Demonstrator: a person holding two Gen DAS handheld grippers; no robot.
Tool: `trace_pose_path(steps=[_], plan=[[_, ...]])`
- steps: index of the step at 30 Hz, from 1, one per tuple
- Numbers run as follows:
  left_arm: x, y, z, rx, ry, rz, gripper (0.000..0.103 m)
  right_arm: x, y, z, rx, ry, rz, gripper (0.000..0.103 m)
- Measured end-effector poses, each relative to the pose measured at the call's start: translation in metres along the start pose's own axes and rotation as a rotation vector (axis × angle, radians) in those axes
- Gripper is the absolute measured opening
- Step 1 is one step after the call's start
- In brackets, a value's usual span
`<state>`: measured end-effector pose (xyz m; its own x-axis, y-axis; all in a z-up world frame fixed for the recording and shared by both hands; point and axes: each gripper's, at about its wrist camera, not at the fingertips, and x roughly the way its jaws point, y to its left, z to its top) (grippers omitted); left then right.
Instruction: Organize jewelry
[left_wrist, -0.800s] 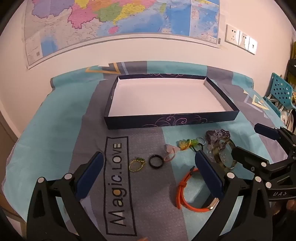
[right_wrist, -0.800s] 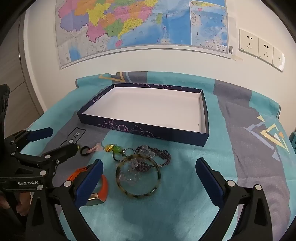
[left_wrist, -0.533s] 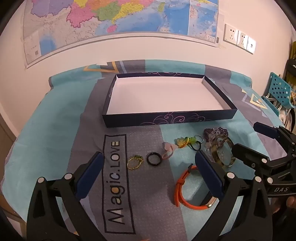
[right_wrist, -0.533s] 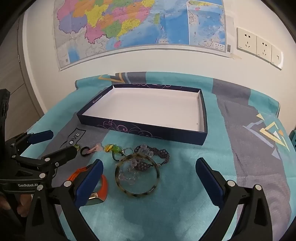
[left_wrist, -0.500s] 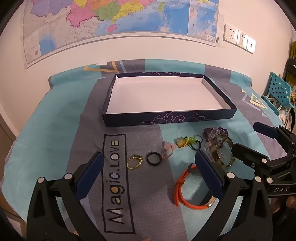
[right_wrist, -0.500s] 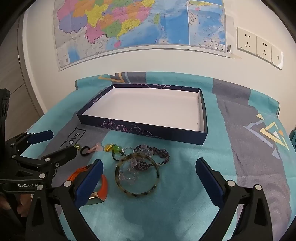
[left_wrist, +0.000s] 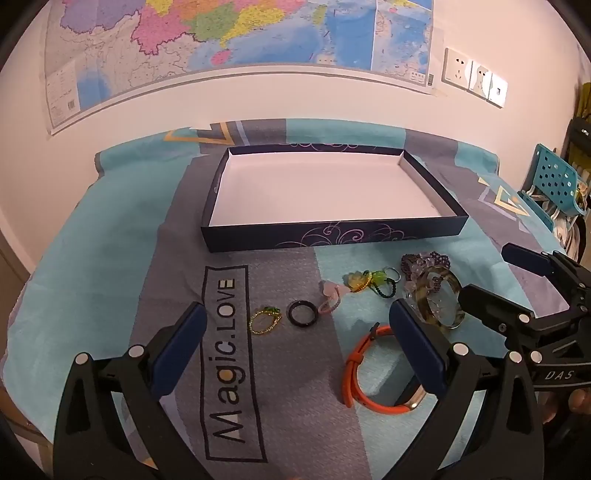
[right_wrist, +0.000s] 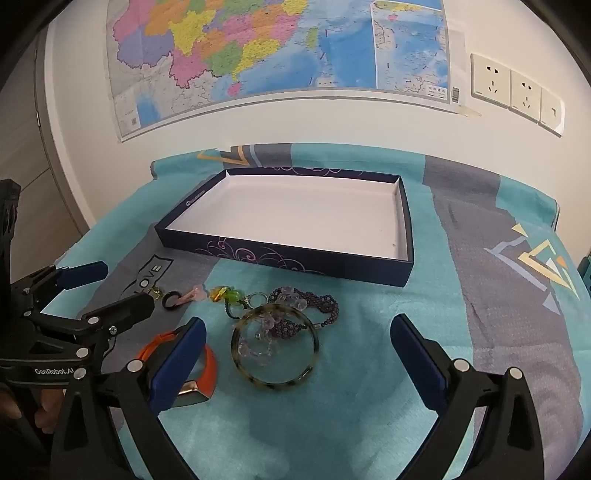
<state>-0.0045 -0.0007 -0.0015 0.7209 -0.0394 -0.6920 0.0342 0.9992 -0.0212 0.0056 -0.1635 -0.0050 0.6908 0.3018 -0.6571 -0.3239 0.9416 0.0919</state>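
Open cloth (right_wrist: 369, 387) right of bangle (right_wrist: 275, 347); box (right_wrist: 288, 254) walls beyond

A coloured wall map (left_wrist: 236, 40) is hanging on the pale wall above the table, and white wall sockets (right_wrist: 517, 92) are sitting just to its right. A teal and grey cloth (left_wrist: 92, 266) printed with "Magic.LOVE" is covering the table. A perforated teal basket (left_wrist: 557, 184) is standing at the far right.

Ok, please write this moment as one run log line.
left gripper: open, empty | right gripper: open, empty | jewelry: on cloth | box: empty
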Motion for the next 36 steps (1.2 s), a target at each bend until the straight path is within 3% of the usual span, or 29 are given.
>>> trace_pose_path(steps=[36], plan=[[-0.0003,-0.0046,-0.004,0.001,-0.001,-0.004,0.097,0.0019,-0.0002,-0.0046,0.012,0.015,0.003,0.097]])
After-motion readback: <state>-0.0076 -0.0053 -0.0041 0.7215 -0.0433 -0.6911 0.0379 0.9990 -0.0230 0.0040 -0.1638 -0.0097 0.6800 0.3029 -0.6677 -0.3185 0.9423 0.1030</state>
